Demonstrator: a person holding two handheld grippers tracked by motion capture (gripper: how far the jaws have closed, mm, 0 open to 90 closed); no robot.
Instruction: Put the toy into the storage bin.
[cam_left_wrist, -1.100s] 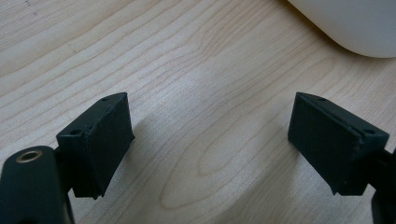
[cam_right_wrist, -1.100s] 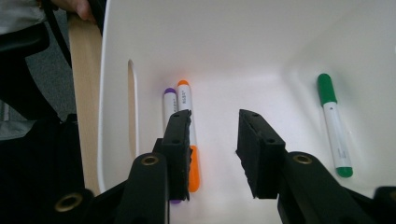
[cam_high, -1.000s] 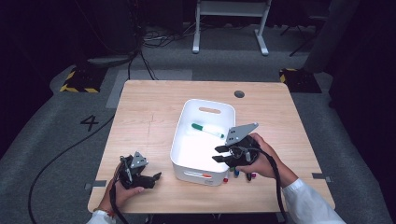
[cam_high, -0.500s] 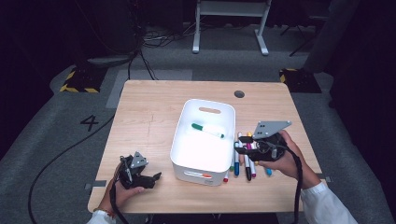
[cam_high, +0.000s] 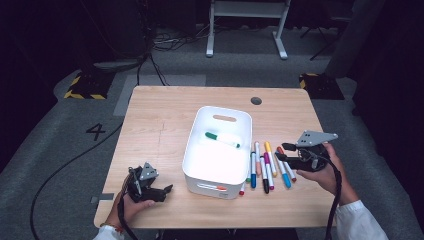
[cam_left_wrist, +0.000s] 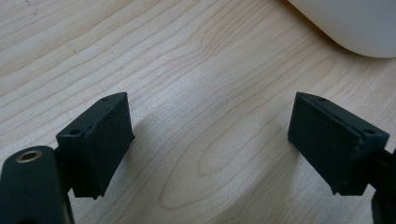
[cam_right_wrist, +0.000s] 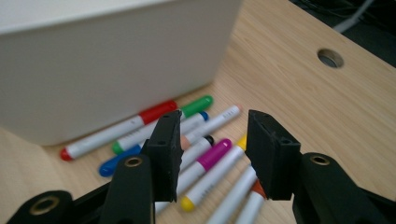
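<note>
The left tongs (cam_high: 167, 190) rest wide open and empty on the pale wood-grain surface (cam_high: 160, 120), just left of the white plastic bin (cam_high: 192, 165), whose rounded walls hold one green-capped marker (cam_high: 222, 139). Right of the bin lies a row of slim white markers (cam_high: 267, 167) with coloured caps, partly hidden beside its wall. Over them the right tongs (cam_high: 280, 152), jaws just opening, grip nothing.

My left hand-held gripper (cam_high: 159, 191) sat low with jaws wide apart and empty. My right hand-held gripper (cam_high: 281, 156) had just been opening its jaws, nothing between them.
</note>
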